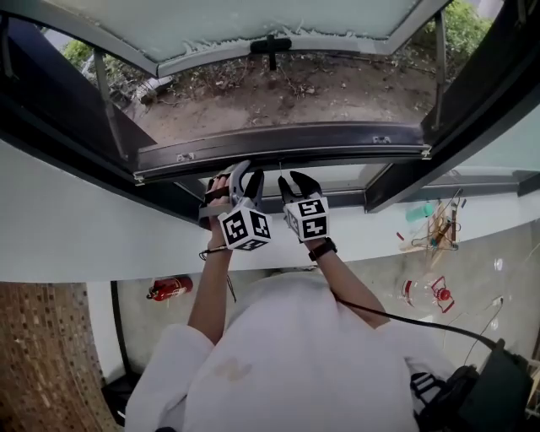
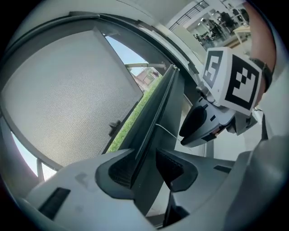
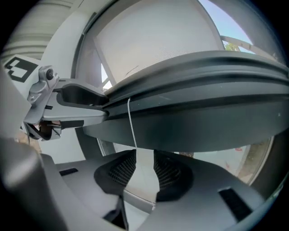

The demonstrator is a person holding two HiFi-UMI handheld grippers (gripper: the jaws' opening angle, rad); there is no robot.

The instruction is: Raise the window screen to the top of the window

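Head view, starting at the far left: a red fire extinguisher (image 1: pixel 169 288) sits low by the wall, well apart from the action. Up at the window, the screen bar (image 1: pixel 278 142) stretches dark across the opening from one side frame to the other. The swung-out pane (image 1: pixel 253 21) is beyond it, and bare ground shows between the two.

My left gripper (image 1: pixel 246 175) is on that bar just left of its middle. The left gripper view shows it clenched there, with the bar's edge running straight between the ribbed pads (image 2: pixel 119 169) and filling the space between them.

Just beside it to the right is my right gripper (image 1: pixel 295 181), tucked in under the same bar, marker cubes nearly side by side. In the right gripper view its jaws stand a little apart, released, with pale background showing through the narrow gap. A thin white cord (image 3: pixel 132 124) drops from the bar to the edge of one pad. Whether it touches that pad, I can't tell.

Further right, a black cable (image 1: pixel 405 319) trails from my right wrist, and small bits of clutter (image 1: pixel 434 229) lie on the floor below the sill.
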